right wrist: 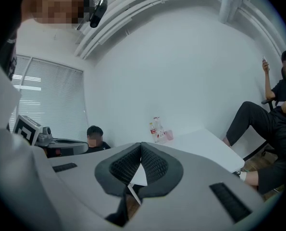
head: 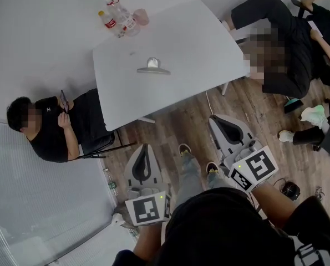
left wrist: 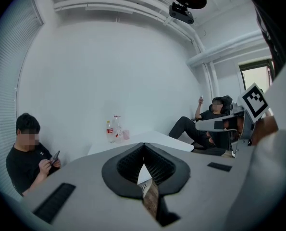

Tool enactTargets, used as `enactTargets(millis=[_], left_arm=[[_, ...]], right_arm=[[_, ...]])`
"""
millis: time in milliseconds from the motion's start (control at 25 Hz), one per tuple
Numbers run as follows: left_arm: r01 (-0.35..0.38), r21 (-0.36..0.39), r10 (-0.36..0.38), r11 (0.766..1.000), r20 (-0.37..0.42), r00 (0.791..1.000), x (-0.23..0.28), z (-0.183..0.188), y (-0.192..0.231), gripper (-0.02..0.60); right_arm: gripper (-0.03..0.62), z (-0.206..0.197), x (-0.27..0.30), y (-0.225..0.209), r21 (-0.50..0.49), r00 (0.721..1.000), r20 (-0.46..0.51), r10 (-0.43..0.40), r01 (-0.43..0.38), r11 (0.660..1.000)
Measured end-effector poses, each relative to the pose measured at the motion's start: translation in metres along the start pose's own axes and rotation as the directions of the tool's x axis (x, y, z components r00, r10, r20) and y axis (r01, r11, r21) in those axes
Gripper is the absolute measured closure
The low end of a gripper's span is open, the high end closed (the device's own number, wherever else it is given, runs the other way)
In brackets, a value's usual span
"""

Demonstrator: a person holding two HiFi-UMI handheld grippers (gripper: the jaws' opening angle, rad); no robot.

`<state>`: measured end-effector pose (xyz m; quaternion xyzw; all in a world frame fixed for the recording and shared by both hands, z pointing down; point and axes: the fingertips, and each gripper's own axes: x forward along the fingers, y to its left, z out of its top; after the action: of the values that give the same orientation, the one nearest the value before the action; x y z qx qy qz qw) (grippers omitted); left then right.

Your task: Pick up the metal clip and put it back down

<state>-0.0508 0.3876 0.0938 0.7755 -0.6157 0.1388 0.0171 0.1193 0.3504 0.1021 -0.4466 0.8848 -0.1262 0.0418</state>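
The metal clip (head: 152,66) lies on the white table (head: 170,93), a little behind its middle. Both grippers hang over the wooden floor in front of the table, well short of the clip. My left gripper (head: 145,148) is shut, its dark pads meeting at the tips with nothing between them (left wrist: 143,146). My right gripper (head: 216,119) is shut and empty as well (right wrist: 141,146). Neither gripper view shows the clip; each sees only the table's top beyond its jaws.
Plastic bottles (head: 117,18) and a pink cup (head: 141,16) stand at the table's far left corner. One person sits against the wall left of the table (head: 48,126); another leans back in a chair at the right (head: 281,49). My shoes (head: 198,159) show between the grippers.
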Motion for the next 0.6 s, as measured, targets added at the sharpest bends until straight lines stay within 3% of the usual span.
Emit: enactTargets(millis=[600], left_arm=[[0.005, -0.040, -0.004, 0.999, 0.008, 1.000, 0.061, 0.002, 0.068, 0.561]], right_arm=[[0.577, 0.008, 0.094, 0.002, -0.035, 1.000, -0.030, 0.008, -0.009, 0.999]])
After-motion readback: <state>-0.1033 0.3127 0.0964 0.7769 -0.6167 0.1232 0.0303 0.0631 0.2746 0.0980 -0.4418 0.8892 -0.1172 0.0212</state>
